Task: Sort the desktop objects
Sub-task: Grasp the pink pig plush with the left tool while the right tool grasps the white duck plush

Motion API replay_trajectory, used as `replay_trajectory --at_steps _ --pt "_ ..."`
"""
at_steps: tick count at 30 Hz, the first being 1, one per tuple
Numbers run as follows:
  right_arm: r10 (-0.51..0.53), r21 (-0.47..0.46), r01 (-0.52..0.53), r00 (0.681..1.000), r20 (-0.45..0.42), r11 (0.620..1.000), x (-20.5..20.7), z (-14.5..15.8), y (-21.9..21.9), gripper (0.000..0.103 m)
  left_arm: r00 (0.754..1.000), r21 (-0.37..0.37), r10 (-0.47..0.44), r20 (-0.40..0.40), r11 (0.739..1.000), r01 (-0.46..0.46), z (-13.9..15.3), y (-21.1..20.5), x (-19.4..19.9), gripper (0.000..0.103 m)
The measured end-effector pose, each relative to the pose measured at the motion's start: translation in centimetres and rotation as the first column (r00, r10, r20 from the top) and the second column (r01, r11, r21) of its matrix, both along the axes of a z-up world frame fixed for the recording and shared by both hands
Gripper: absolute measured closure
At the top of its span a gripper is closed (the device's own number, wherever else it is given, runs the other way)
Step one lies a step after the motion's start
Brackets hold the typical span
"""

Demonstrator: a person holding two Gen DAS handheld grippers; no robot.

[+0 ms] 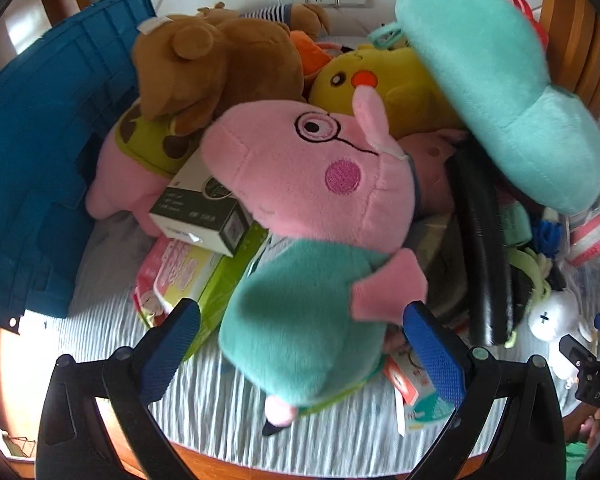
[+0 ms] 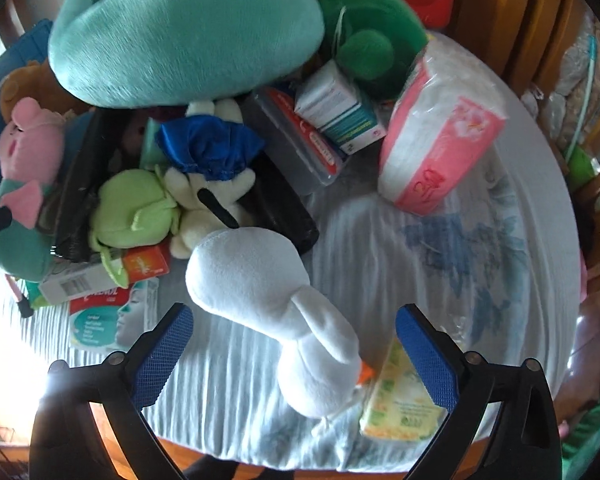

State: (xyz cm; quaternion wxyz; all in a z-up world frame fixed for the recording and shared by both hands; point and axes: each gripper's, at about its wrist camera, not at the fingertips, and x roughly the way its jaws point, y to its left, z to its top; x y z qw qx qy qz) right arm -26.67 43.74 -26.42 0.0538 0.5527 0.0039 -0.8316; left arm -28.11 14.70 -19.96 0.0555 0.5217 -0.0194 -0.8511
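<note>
A pink pig plush [image 1: 300, 176] with a teal body lies on top of a heap of toys and boxes. Its body reaches down between the blue pads of my left gripper [image 1: 302, 344], which is open; the pads stand clear of the plush on the left side. In the right wrist view a white goose plush [image 2: 260, 280] with an orange beak lies on the striped cloth [image 2: 228, 380]. Its neck and head sit between the fingers of my right gripper [image 2: 298, 354], which is wide open and does not touch it.
A blue crate [image 1: 32, 160] stands at the left. The heap holds a brown plush [image 1: 220, 60], a yellow plush [image 1: 380, 84], a large teal plush [image 1: 500, 100] and a black tube [image 1: 484, 240]. A pink tissue pack [image 2: 440, 152] and a yellow-green packet [image 2: 400, 400] lie near the goose.
</note>
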Motion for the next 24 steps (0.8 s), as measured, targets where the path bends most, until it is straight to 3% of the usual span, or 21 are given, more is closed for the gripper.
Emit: replay_trajectory --at_steps 5,16,17,18,19,20,24 --pt "-0.006 -0.007 0.007 0.999 0.039 1.000 -0.9 -1.3 -0.3 0.000 1.000 0.010 -0.002 0.023 1.000 0.002 -1.6 -0.3 -1.7 0.000" --pt "0.038 0.006 -0.039 0.999 0.036 0.999 -1.7 -2.8 -1.6 0.001 1.000 0.035 0.011 -0.011 0.999 -0.010 -2.7 -0.4 -2.7 0.002" --pt "0.038 0.006 -0.039 0.999 0.033 0.999 -1.8 -2.9 -1.6 0.004 1.000 0.048 0.002 -0.016 0.999 -0.001 -2.7 -0.3 -2.7 0.005" --pt "0.041 0.002 -0.041 0.999 0.032 0.999 -1.8 -3.0 -1.7 0.011 1.000 0.063 -0.007 -0.020 0.998 0.008 -2.8 -0.2 -2.7 0.017" --pt "0.043 -0.010 -0.043 0.999 0.032 0.999 -1.8 -3.0 -1.9 0.036 1.000 0.081 -0.014 -0.021 0.997 0.015 -2.8 -0.1 -2.6 0.022" --pt "0.046 -0.023 -0.045 0.998 0.033 0.999 -1.8 -3.1 -2.0 0.046 0.999 0.075 -0.018 -0.027 0.997 0.020 -2.7 0.0 -2.5 0.023" --pt "0.040 -0.036 -0.039 0.999 0.024 0.999 -1.5 -2.5 -2.3 0.046 0.999 0.077 -0.018 -0.043 0.997 0.021 -2.2 0.1 -1.8 0.033"
